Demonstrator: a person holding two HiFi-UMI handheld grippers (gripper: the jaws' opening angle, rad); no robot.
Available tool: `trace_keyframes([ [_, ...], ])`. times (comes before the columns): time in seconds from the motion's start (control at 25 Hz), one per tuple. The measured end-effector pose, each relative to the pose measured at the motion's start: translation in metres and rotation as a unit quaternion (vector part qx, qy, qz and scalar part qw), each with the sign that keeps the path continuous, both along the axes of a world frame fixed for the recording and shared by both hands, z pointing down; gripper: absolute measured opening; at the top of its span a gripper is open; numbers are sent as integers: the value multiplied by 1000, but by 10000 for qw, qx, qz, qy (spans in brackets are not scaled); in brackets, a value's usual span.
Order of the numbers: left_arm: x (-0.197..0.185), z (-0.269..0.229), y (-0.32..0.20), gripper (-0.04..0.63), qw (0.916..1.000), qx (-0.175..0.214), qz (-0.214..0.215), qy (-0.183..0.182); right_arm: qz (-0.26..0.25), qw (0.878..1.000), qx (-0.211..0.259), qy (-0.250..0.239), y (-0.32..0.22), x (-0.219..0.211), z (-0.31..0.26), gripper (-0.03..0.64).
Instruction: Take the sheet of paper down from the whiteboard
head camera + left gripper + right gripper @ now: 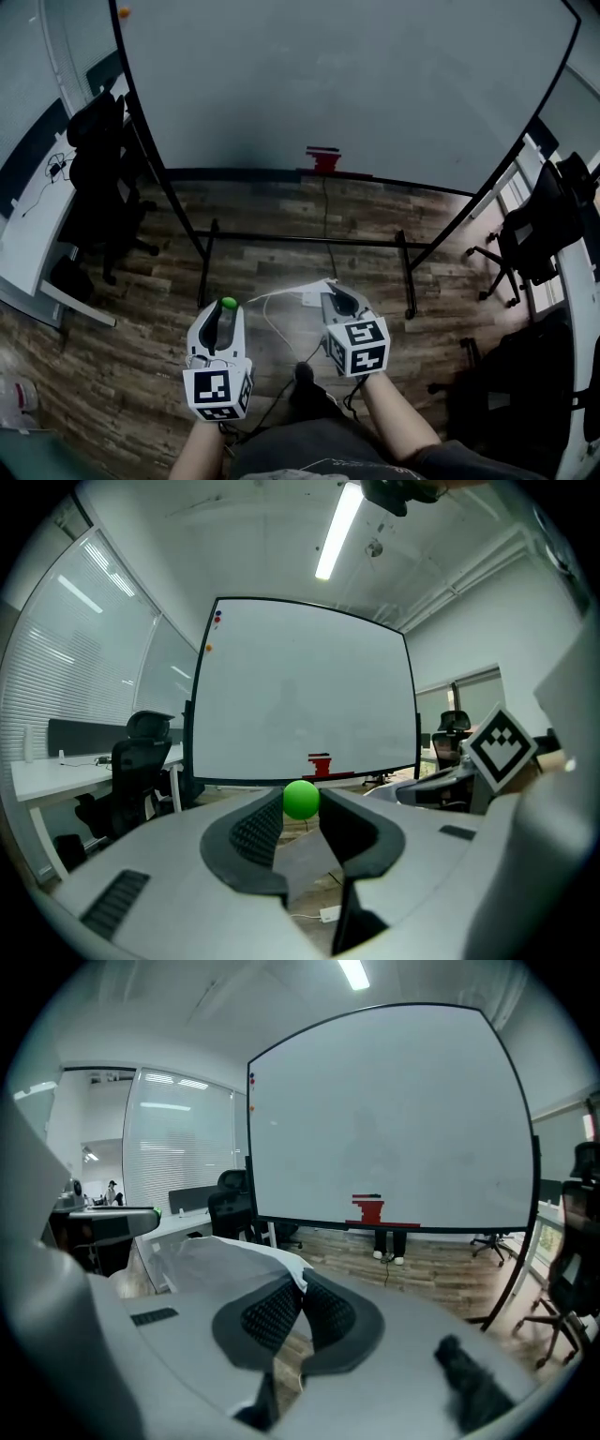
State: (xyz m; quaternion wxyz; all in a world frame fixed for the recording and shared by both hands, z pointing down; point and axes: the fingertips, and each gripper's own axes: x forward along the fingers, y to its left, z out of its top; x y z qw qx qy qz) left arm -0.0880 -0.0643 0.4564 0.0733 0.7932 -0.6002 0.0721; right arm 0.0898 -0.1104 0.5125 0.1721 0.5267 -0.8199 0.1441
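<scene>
The whiteboard [356, 84] stands ahead on a black wheeled frame, and I see no paper on its face. The white sheet of paper [211, 1258] hangs from my right gripper [302, 1284], whose jaws are shut on its edge; in the head view the sheet [286, 302] shows as a pale blur left of that gripper [330, 292]. My left gripper [227, 307] is low beside it, its jaw tips closed on a small green ball-shaped magnet [300, 799]. Both grippers are well short of the board [300, 696].
A red eraser [324, 159] sits on the board's tray. An orange magnet [124, 12] is at the board's top left. Black office chairs [98, 169] [539, 225] and white desks [37, 225] flank the board. A white power strip [310, 299] and cable lie on the wood floor.
</scene>
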Motion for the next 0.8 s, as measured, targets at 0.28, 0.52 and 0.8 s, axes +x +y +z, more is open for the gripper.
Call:
trace_keyframes([
  [0.28, -6, -1, 66, 126, 9997, -2, 227, 33, 291, 9996, -4, 43, 77, 0, -3, 21],
  [0.52, 0, -2, 108, 126, 9992, 11, 386, 76, 441, 9990, 2, 66, 126, 3, -8, 21],
  [0.8, 5, -4, 152, 126, 9987, 56, 493, 71, 481, 9988, 1, 93, 171, 6, -8, 21],
])
